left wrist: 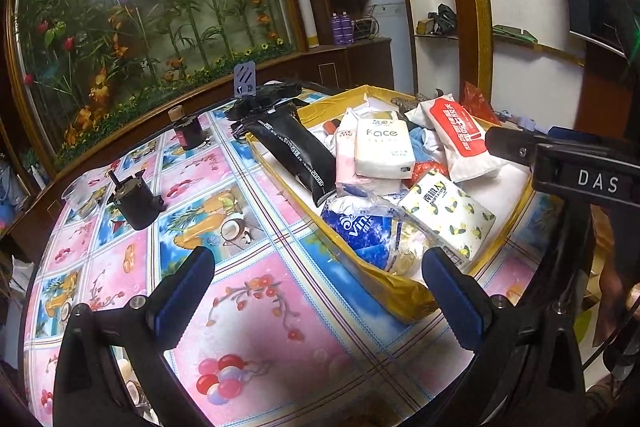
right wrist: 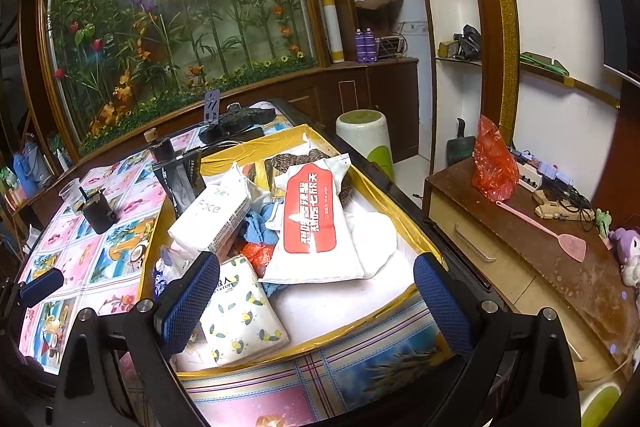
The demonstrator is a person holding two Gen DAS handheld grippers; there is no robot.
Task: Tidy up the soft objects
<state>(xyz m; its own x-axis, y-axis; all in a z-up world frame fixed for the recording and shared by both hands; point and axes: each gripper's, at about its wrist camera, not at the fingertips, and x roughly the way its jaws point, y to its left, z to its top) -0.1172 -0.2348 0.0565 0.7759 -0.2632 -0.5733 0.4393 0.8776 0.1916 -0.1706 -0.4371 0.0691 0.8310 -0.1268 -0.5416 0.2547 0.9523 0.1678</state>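
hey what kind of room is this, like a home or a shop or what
Most likely a lived-in home, perhaps a dining or living room. A table with a colourful printed tablecloth holds a yellow box of tissue packs, a glass-fronted flower display fills the wall, and a plush toy sits on a wooden cabinet.

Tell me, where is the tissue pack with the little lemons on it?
The lemon-print tissue pack lies in the near corner of the yellow tray, just below the white "Face" pack, by the right gripper's left finger.
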